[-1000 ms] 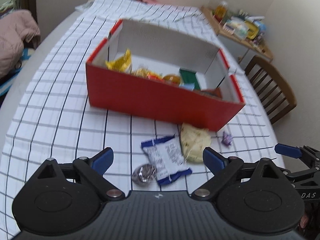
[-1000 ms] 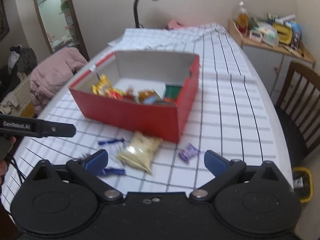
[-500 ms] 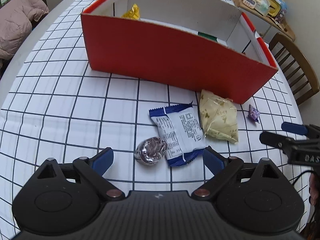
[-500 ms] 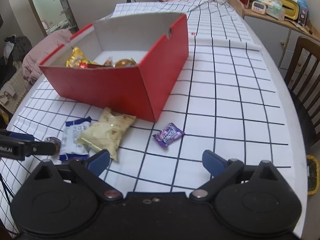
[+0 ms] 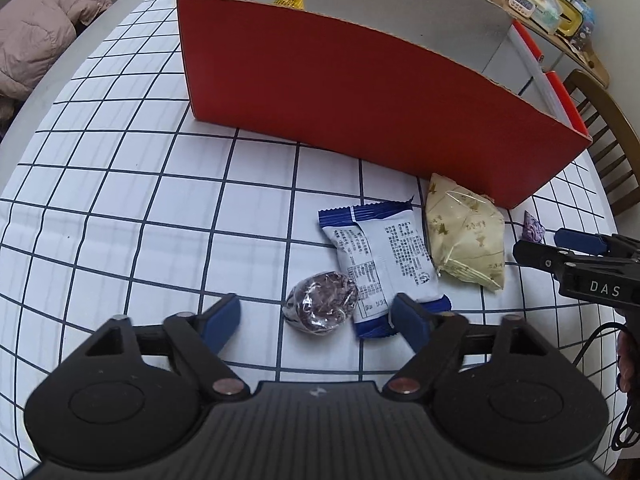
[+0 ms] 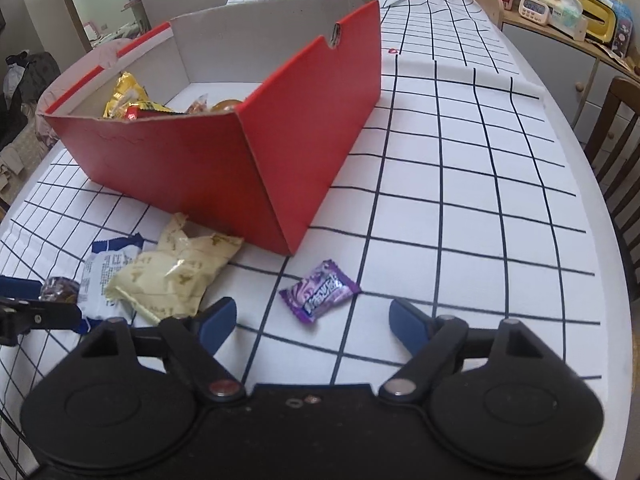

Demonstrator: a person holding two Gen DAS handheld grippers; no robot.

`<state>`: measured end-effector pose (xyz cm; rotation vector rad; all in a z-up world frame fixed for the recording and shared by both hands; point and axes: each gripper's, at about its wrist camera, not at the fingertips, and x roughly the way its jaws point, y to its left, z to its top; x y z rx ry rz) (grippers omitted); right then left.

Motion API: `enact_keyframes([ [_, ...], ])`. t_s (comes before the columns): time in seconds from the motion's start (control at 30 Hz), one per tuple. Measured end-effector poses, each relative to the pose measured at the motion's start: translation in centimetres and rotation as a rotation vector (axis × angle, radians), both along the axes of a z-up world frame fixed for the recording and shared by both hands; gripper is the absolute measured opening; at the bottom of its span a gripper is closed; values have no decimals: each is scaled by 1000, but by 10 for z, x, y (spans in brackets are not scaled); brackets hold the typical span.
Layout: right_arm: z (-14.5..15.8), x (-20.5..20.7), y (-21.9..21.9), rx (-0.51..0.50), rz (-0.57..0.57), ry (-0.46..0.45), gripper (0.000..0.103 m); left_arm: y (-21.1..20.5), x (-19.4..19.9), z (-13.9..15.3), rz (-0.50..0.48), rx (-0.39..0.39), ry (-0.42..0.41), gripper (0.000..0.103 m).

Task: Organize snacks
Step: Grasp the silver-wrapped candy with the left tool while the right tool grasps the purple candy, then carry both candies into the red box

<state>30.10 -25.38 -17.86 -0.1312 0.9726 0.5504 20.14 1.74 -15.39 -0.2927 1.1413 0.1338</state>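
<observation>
1. Left hand-held gripper [image 5: 316,312]: jaws wide apart, empty, low over the bench [image 5: 120,208], straddling the round foil-wrapped snack [image 5: 320,302] and the near end of the blue-white packet [image 5: 384,264].
2. Blue-white packet: flat, long axis runs away from the camera toward the red box [image 5: 360,92], tilted slightly left; touches the foil snack.
3. Cream bag [image 5: 464,236]: just right of the packet, far corner against the box wall.
4. Right hand-held gripper [image 6: 310,322]: jaws apart, empty, purple candy [image 6: 320,296] between the fingertips, long axis diagonal, near-left to far-right.
5. Box holds yellow wrappers [image 6: 124,96].
</observation>
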Motion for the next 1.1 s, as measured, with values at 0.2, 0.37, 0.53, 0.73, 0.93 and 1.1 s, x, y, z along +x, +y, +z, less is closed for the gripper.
enact_keyframes([
  [0.2,-1,-6,10,-80,52,-62,65,-2,0,1,-20,-15,-20,60],
  [0.37,0,-11,15,-96,74,-95,52,-3,0,2,-23,-31,-26,46],
  [0.53,1,-5,13,-77,48,-86,39,3,1,2,0,-60,-23,36],
  [0.73,2,-3,8,-53,27,-74,27,7,-2,3,26,-79,-27,33],
  [0.93,2,-3,3,-38,3,-61,26,9,-4,6,39,-97,-28,32],
  [1.1,6,-4,-5,-5,-32,-46,26,11,-7,10,48,-110,-35,32],
])
